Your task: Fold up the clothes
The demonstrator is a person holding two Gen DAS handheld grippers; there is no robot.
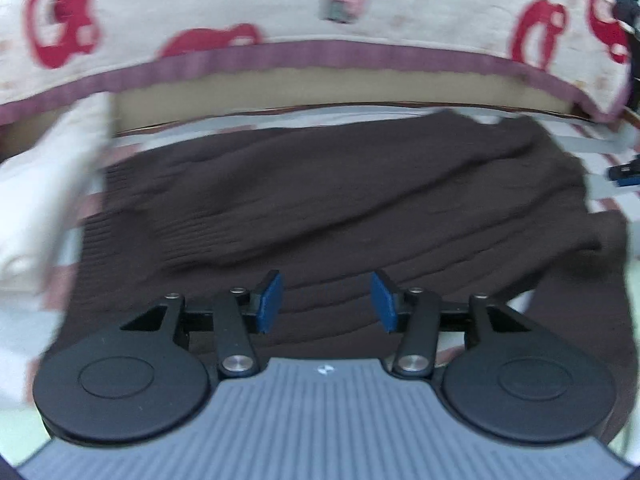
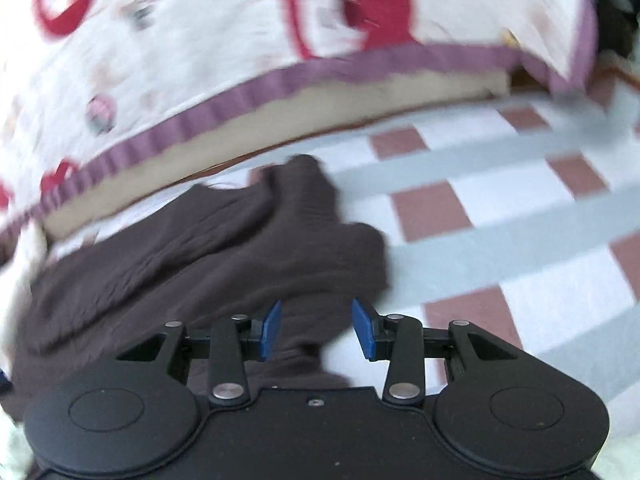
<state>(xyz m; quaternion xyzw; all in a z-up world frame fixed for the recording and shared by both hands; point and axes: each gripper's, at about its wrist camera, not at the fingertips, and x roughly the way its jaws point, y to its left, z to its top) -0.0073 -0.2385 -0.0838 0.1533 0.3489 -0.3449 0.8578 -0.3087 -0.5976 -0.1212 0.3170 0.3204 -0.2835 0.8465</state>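
- The brown sweater [image 1: 340, 200] lay ahead of both tongs, long axis left to right.
- Left tongs [image 1: 326, 304] and right tongs [image 2: 316, 330] were wide open, holding nothing; the right was nearer its edge.

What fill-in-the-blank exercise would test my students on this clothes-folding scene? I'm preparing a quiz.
1. The sweater lying on the bed is dark ____.
2. The checked sheet under it has white, grey and ____ squares.
3. The left gripper and the right gripper are both ____, holding nothing.
4. The pads on the fingers are ____.

Missing words: brown; red; open; blue
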